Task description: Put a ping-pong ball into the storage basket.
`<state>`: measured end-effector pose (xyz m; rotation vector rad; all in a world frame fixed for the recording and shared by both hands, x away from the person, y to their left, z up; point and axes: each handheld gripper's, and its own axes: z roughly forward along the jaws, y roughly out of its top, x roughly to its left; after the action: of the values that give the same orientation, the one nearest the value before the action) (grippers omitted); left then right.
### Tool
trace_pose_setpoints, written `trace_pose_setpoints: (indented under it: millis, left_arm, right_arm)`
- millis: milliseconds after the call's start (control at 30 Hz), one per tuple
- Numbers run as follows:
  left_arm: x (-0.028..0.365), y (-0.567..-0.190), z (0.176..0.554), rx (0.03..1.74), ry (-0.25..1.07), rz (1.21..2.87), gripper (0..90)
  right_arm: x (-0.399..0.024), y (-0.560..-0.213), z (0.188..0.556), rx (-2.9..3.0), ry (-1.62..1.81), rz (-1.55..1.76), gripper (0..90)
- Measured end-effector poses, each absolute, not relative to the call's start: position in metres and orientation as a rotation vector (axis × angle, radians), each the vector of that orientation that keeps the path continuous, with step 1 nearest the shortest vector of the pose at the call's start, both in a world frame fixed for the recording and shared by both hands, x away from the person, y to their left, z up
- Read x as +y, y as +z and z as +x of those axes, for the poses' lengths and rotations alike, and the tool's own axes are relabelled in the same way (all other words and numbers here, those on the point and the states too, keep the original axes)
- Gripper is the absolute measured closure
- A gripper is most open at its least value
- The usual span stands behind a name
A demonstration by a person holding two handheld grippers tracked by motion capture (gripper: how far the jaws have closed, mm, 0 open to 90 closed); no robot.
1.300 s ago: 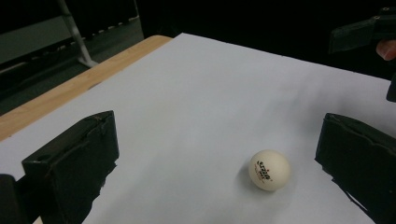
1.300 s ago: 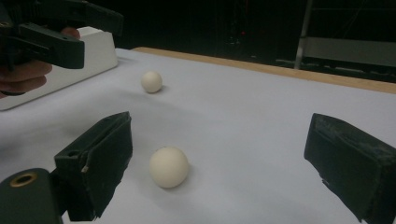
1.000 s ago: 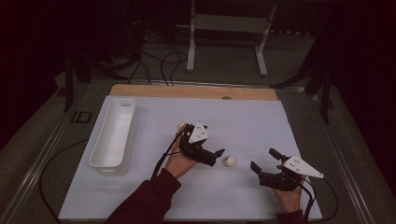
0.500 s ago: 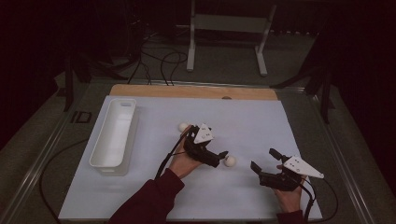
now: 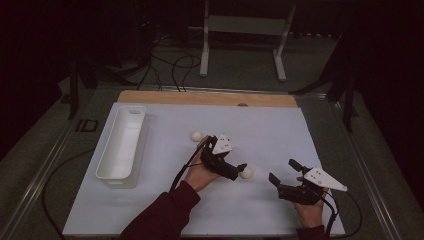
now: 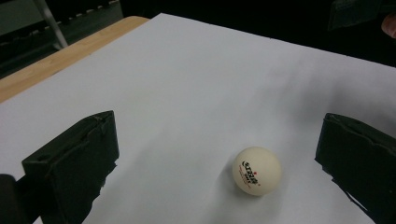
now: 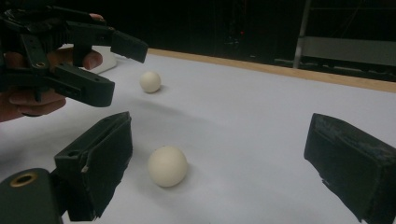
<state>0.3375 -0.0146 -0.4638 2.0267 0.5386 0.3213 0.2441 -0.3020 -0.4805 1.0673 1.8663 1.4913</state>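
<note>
A long white tray (image 5: pixel 121 145) lies on the surface (image 5: pixel 280 135) at about nine o'clock from the middle of the white sheet, its long side running front to back, close to the sheet's left edge. A second white ball (image 5: pixel 196 136) rests alone near the centre, at roughly two o'clock from the tray and well apart from it. Along the far edge, at twelve o'clock, a strip of bare wood (image 5: pixel 200 98) shows beyond the sheet. Past that, on the floor, stands a pale metal stand (image 5: pixel 243 25) with two legs, and dark cables (image 5: pixel 170 65) loop at about eleven o'clock. A small black block (image 5: pixel 88 125) sits just left of the tray.
</note>
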Motion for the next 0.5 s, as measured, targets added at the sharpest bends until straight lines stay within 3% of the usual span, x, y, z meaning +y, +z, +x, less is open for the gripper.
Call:
trace_pose_setpoints:
  millis: [500]
  left_arm:
    - [-0.021, -0.4717, 0.3403, 0.543, 0.311, 2.046, 0.0]
  right_arm:
    - [-0.3022, -0.4802, 0.2436, 1.865, 1.492, 1.068, 7.7]
